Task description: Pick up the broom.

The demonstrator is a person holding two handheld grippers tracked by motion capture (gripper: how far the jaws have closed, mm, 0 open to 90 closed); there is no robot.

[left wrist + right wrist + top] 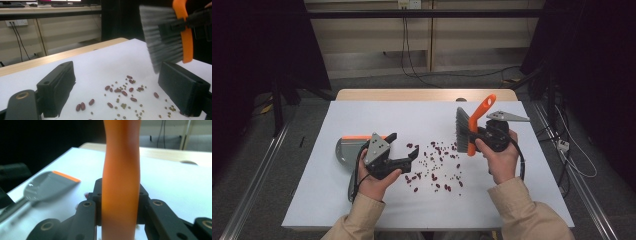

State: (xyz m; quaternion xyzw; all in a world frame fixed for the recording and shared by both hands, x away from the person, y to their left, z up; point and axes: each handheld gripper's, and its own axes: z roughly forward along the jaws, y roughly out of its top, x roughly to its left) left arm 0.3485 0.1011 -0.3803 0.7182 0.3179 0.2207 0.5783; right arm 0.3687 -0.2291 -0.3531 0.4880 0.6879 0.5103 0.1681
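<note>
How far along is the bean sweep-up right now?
Done: the right tongs are clamped on the brush by its orange handle, bristles lifted off the table. In hand: the left tongs stand open with nothing between them; the dustpan lies flat behind them. Left: all the sweeping, since the beans lie scattered on the white sheet, none visibly in the dustpan.

High view: fixed above the person's side, facing forward and down over the white table (362, 200); left gripper view: low, close over scattered beans (122, 92), facing the brush (162, 35); right gripper view: pressed against the brush's orange handle, dustpan (47, 187) beyond; all share the tabletop.
</note>
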